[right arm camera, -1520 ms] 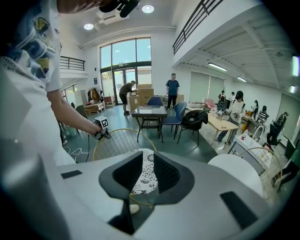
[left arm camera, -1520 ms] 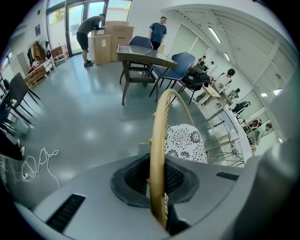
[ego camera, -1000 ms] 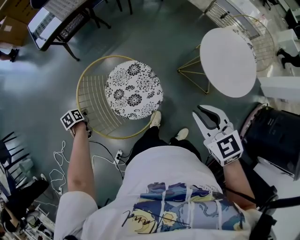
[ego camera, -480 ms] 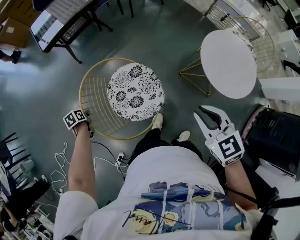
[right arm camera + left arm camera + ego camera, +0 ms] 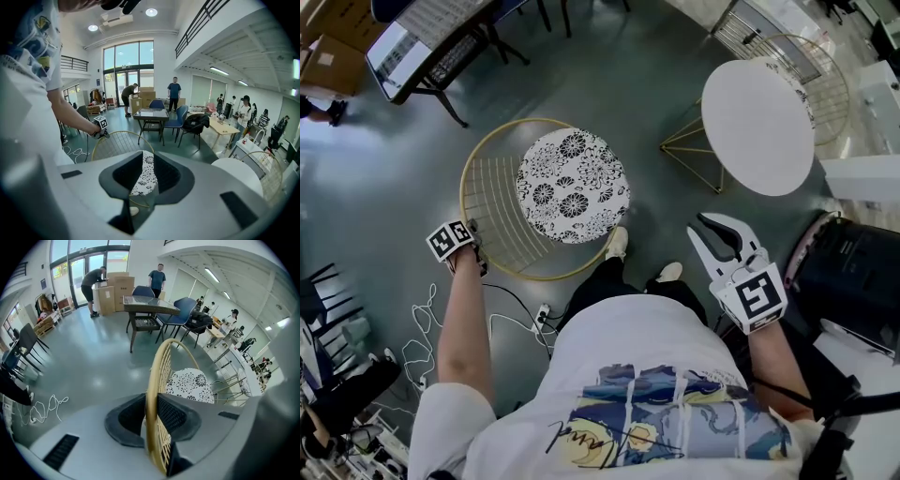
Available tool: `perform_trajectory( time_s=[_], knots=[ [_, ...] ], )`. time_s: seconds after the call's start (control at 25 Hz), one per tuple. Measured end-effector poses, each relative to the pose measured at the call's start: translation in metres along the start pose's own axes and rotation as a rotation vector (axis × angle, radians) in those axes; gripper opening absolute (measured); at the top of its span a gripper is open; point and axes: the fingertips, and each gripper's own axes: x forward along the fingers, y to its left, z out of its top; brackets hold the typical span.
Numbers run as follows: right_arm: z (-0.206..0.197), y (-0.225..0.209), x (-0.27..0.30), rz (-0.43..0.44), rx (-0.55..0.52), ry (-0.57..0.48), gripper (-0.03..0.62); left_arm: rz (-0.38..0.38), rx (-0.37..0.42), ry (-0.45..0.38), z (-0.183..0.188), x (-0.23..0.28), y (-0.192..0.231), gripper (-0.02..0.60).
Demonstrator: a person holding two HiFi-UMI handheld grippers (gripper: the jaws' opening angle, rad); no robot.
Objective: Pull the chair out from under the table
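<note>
One chair [image 5: 572, 186] stands clear of the table [image 5: 757, 127], at about its 9 o'clock. Left gripper [image 5: 151, 411] straddles the rim [image 5: 152, 376]; its jaws have just been opening and sit slack around it, likely releasing since the pull looks done. Right gripper [image 5: 719, 236] idles at the chair's 4 o'clock, jaws apart and empty.

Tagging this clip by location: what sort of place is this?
Probably an open-plan office or studio hall: brown cardboard boxes by tall glass doors, dark glass-topped table with blue chairs.
</note>
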Motion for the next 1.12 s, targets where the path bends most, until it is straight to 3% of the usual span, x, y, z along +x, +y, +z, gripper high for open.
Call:
perform_trajectory(
  time_s=[0.4,0.6,0.72,0.84,0.96,1.12],
  knots=[
    [-0.011,0.002,-0.023,-0.013,0.009,-0.031,0.075,0.053,0.048,-0.071,0.005,-0.028,-0.002,0.071],
    [-0.024,0.008,-0.047,0.007,-0.006,-0.052,0.075,0.129,0.109,-0.189,0.002,-0.07,-0.004,0.071],
    [-0.034,0.011,-0.069,0.027,-0.028,-0.086,0.075,0.126,0.179,-0.289,-0.006,-0.113,-0.029,0.069],
    [-0.043,0.014,-0.093,0.043,-0.046,-0.12,0.075,0.045,0.221,-0.408,-0.024,-0.158,-0.078,0.069],
    [-0.055,0.02,-0.117,0.063,-0.04,-0.136,0.075,-0.101,0.29,-0.485,-0.06,-0.2,-0.145,0.063],
    [-0.082,0.043,-0.142,0.124,-0.047,-0.128,0.075,-0.416,0.371,-0.506,-0.146,-0.263,-0.25,0.009]
  ],
)
